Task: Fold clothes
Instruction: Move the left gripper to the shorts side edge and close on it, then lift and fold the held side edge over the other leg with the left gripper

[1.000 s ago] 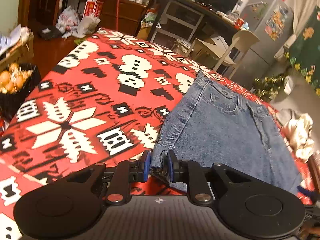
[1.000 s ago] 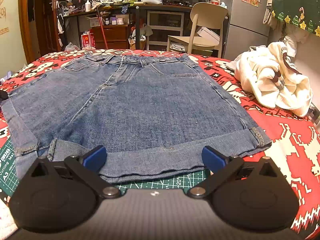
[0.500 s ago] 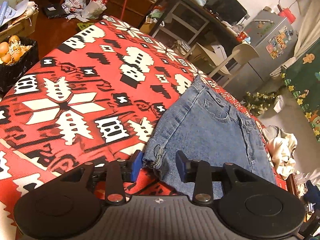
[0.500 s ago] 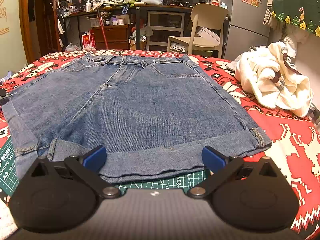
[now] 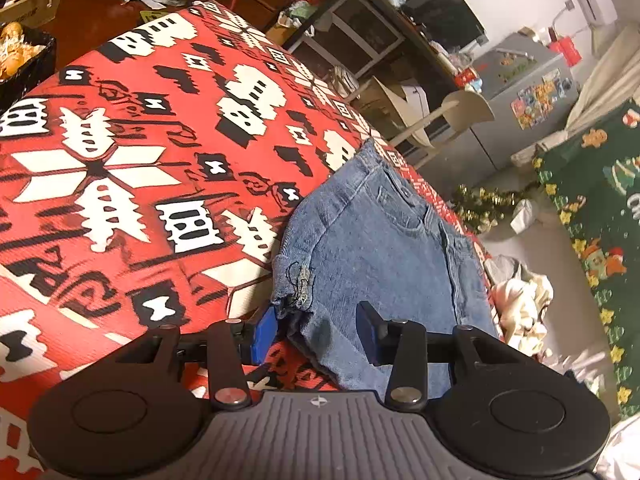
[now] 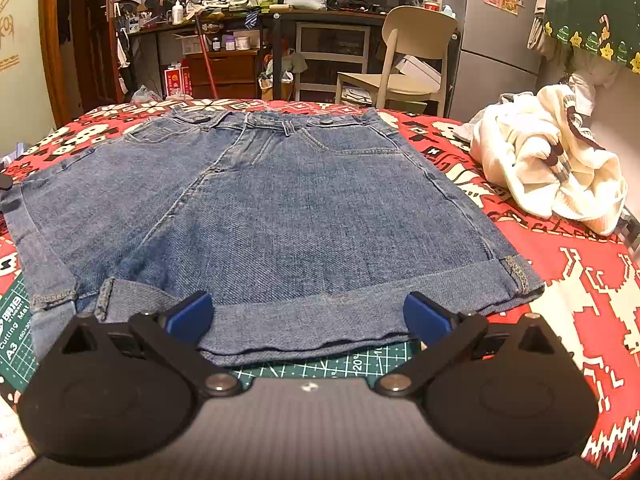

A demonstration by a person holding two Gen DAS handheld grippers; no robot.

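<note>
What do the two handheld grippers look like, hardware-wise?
Both look alike. The left gripper and right gripper have matte black linkage arms with silver pivot screws, round black discs at either side, blue pads on the fingertips, and a grey ribbed body with a small logo. No cables or sleeves visible.

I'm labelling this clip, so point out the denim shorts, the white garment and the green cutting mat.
denim shorts [image 6: 280, 216]: right wrist view, middle of the front panel.
white garment [image 6: 540, 168]: right wrist view, centre of the crumpled heap.
green cutting mat [image 6: 336, 364]: right wrist view, strip below the hem.
</note>
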